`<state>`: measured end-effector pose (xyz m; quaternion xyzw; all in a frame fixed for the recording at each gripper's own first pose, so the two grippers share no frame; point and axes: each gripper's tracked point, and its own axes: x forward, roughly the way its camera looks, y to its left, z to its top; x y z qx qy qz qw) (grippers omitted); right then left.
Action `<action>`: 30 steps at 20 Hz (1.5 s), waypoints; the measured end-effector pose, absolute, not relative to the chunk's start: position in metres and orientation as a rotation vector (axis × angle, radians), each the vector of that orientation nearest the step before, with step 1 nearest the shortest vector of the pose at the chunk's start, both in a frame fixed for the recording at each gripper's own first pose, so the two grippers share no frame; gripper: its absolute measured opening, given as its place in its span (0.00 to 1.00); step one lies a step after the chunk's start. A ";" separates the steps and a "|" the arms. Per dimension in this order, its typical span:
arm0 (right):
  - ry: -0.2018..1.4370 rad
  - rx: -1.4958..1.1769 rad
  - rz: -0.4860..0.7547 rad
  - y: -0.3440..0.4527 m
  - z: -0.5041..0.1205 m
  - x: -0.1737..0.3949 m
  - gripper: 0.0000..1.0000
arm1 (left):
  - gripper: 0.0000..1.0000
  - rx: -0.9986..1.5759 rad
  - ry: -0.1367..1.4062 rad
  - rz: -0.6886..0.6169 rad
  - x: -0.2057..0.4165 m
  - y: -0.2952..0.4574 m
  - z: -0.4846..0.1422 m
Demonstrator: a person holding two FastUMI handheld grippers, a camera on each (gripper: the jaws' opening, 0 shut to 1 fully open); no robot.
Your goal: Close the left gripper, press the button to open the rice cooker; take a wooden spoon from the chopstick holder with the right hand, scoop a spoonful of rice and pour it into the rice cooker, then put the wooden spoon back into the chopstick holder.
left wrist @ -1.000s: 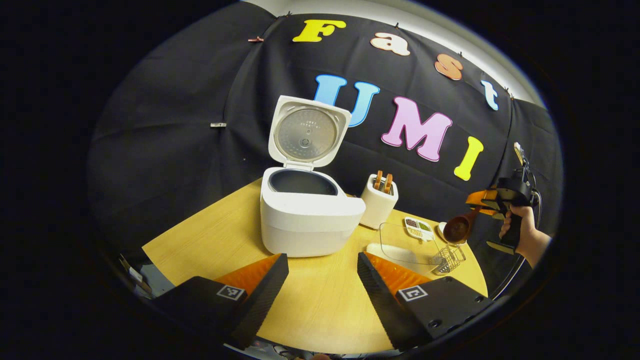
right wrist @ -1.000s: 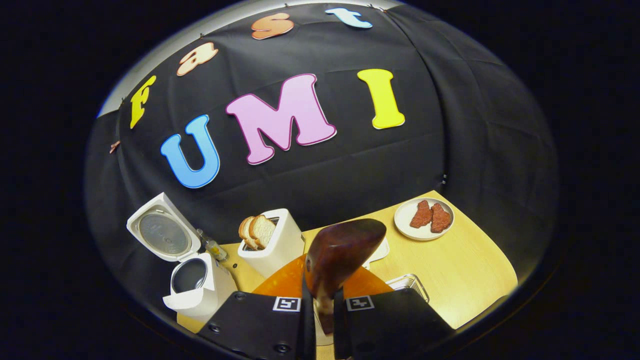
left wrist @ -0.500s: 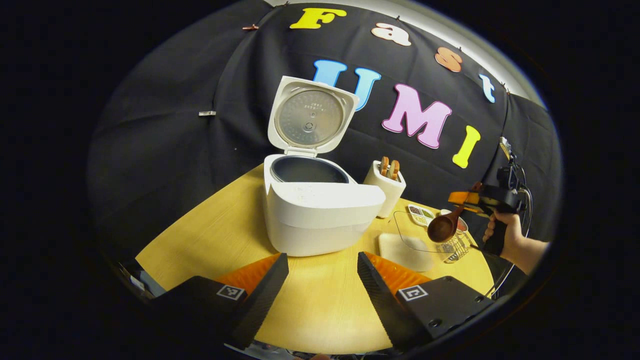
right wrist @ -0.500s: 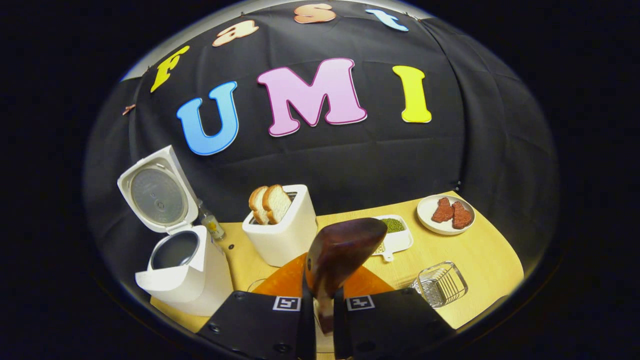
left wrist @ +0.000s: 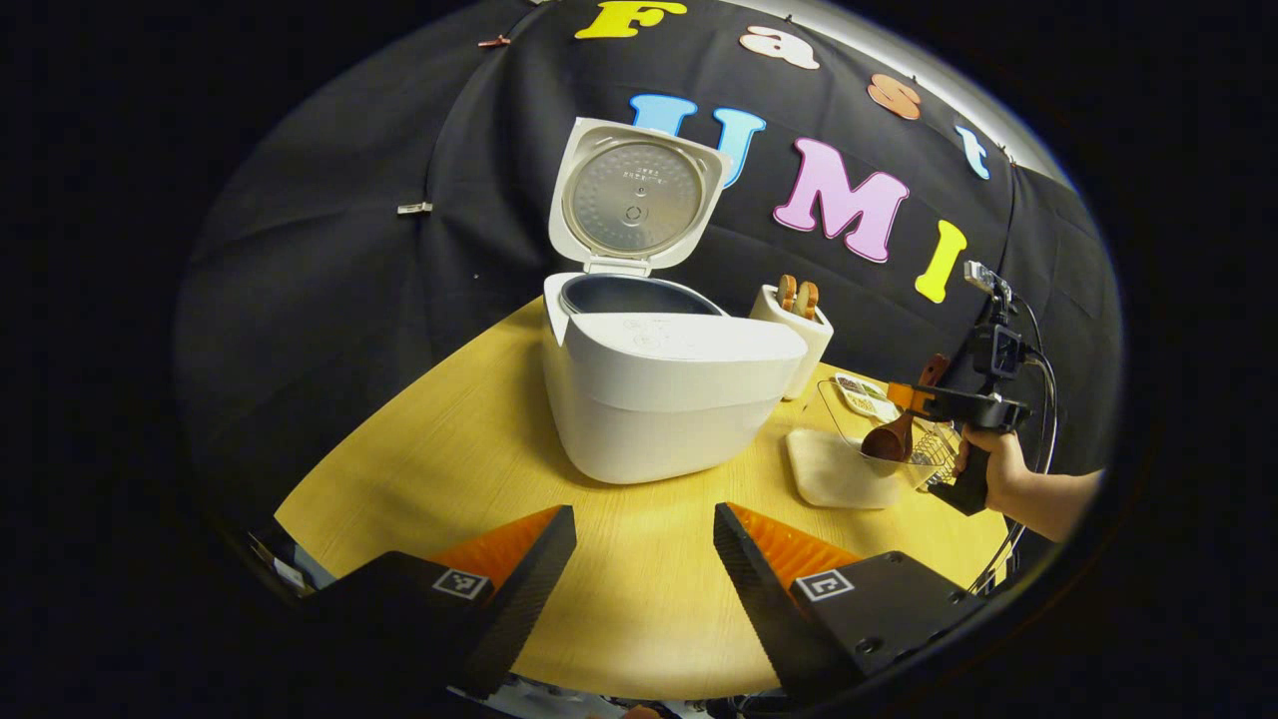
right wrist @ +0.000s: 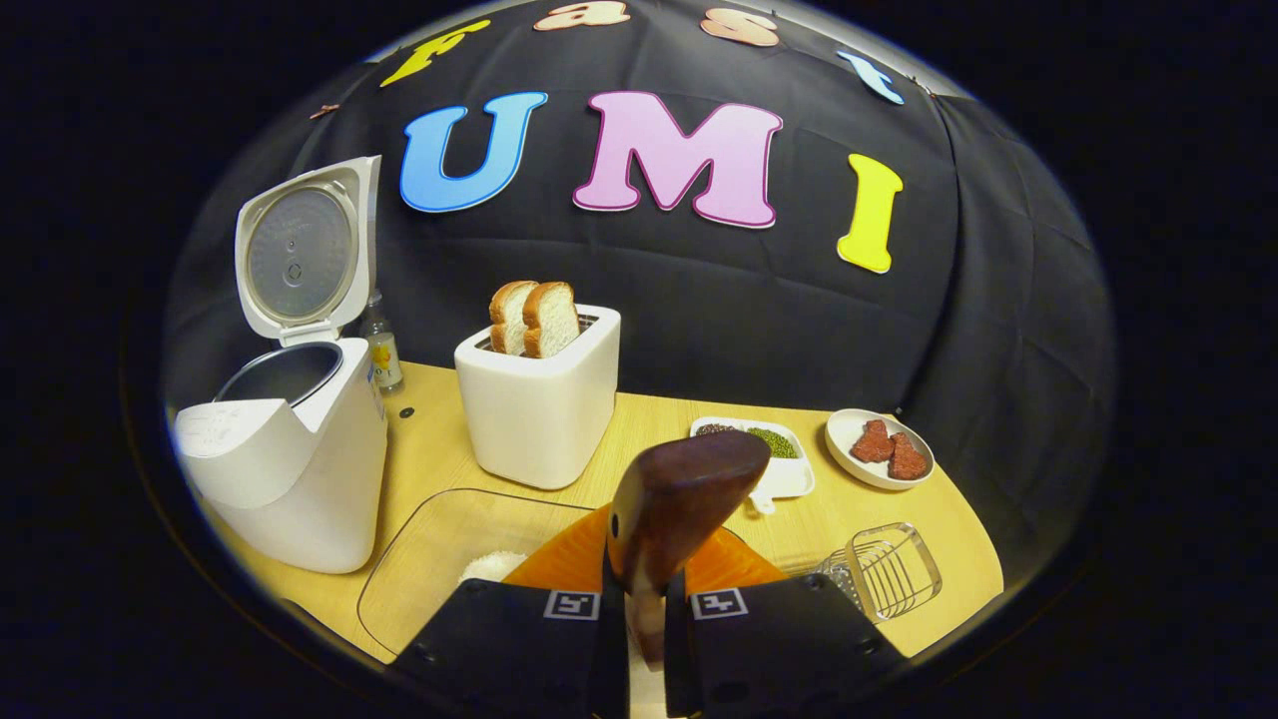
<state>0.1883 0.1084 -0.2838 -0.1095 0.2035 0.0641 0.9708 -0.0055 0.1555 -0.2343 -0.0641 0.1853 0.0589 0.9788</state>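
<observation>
Right gripper (right wrist: 645, 609) clamped on the handle of the dark brown wooden spoon (right wrist: 679, 504), bowl tilted forward above the clear plastic rice container (right wrist: 419, 559). Left gripper (left wrist: 644, 569) parted, low over the round wooden table (left wrist: 439, 459), facing the open white rice cooker (left wrist: 669, 394).
</observation>
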 end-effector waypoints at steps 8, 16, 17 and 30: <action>0.536 -0.058 0.166 0.153 -0.305 0.158 0.18 | 0.96 -0.140 0.385 0.105 0.006 0.143 -0.235; 0.735 0.350 0.089 0.155 -0.314 0.154 0.19 | 0.98 -0.142 0.384 0.105 0.002 0.140 -0.230; 0.754 0.406 0.076 0.153 -0.314 0.152 0.18 | 0.96 -0.139 0.385 0.107 0.002 0.141 -0.230; 0.747 0.669 0.021 0.110 -0.267 0.147 0.18 | 0.96 -0.116 0.317 0.167 -0.008 0.132 -0.194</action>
